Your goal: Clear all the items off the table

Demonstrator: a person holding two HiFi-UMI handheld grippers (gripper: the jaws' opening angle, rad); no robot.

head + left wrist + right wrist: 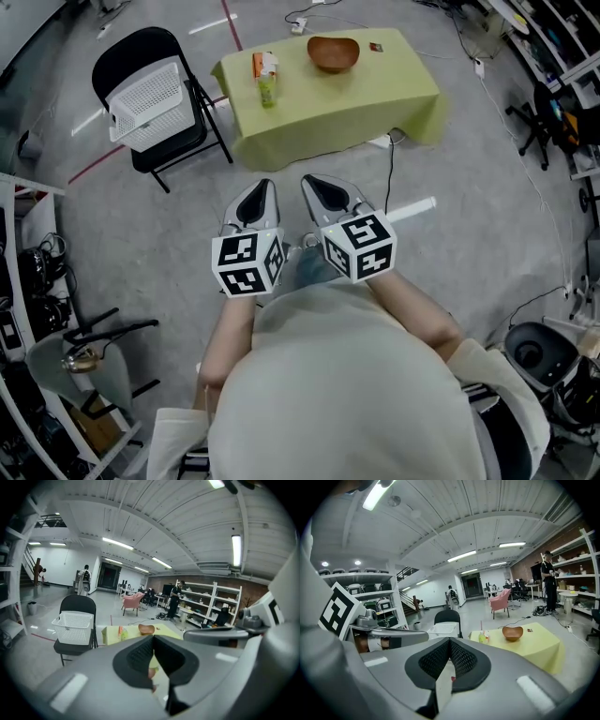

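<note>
While the bowl [333,52] rests on the table [375,103], closed fingers [255,204] hover well short.

we see a large open lab or workshop hall: bare grey concrete floor [141,244] with loose cables [539,187] at right, a white arched ceiling [164,522] with strip lights [461,556] across the top, and metal shelving [206,599] of equipment at middle right.

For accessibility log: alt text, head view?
Person holds left tool and right tool, both shut and empty, short of a yellow-clothed table bearing a wooden bowl, green bottle and orange carton; white basket on a black chair.
</note>
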